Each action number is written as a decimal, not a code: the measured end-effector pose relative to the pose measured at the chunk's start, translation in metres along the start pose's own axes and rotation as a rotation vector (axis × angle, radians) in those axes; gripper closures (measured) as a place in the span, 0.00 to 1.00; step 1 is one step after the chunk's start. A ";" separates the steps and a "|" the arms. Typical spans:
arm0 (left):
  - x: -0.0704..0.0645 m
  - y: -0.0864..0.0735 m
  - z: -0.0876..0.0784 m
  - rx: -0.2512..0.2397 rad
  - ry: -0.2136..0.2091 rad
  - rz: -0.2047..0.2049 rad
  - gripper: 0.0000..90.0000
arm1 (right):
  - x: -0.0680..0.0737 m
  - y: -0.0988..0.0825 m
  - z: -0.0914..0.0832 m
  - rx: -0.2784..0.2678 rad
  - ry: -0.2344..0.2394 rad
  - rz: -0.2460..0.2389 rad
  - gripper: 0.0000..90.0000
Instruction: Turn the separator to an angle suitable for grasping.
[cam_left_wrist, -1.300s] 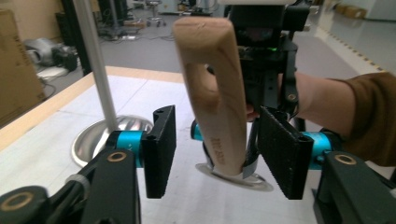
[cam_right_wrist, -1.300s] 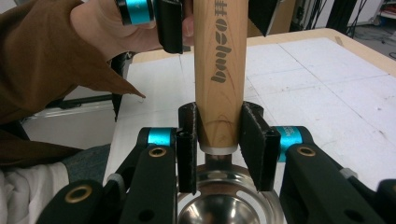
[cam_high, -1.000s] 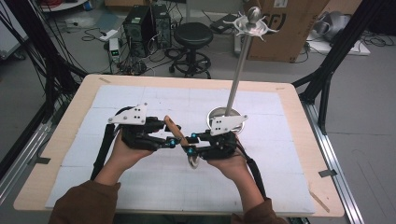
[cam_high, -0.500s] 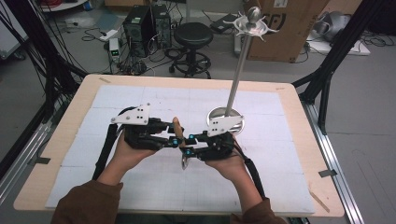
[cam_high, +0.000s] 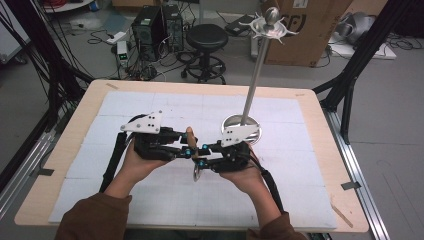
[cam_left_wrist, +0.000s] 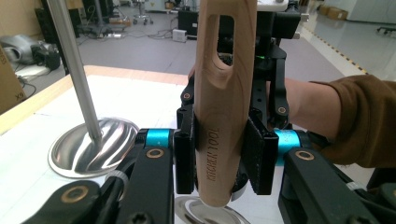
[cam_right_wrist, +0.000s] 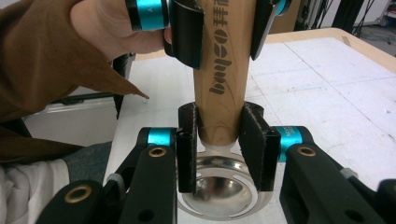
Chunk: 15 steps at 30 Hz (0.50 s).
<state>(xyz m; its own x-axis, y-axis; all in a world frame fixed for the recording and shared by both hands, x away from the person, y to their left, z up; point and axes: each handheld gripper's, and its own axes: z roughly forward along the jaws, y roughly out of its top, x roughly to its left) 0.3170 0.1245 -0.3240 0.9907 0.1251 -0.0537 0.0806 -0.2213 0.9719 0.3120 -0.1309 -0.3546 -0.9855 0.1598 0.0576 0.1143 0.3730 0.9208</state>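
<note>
High view shows our left gripper (cam_high: 186, 150) and right gripper (cam_high: 199, 156) both pinching the wooden-handled ladle (cam_high: 190, 140) at frame centre; pulling unevenly could twist it loose.
</note>
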 end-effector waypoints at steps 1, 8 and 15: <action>0.000 0.000 0.000 0.001 0.001 0.001 0.76 | 0.000 0.000 0.000 -0.003 0.002 -0.001 0.76; -0.002 0.001 -0.001 -0.002 0.000 0.007 0.76 | 0.000 0.000 0.000 -0.008 0.007 -0.001 0.76; -0.002 0.001 -0.001 -0.005 0.004 0.011 0.77 | 0.001 0.000 0.000 -0.007 0.007 0.007 0.75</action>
<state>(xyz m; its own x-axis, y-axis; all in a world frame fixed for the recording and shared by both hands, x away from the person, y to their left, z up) 0.3146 0.1249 -0.3224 0.9910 0.1268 -0.0423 0.0694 -0.2181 0.9735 0.3107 -0.1310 -0.3541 -0.9855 0.1557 0.0669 0.1204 0.3659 0.9228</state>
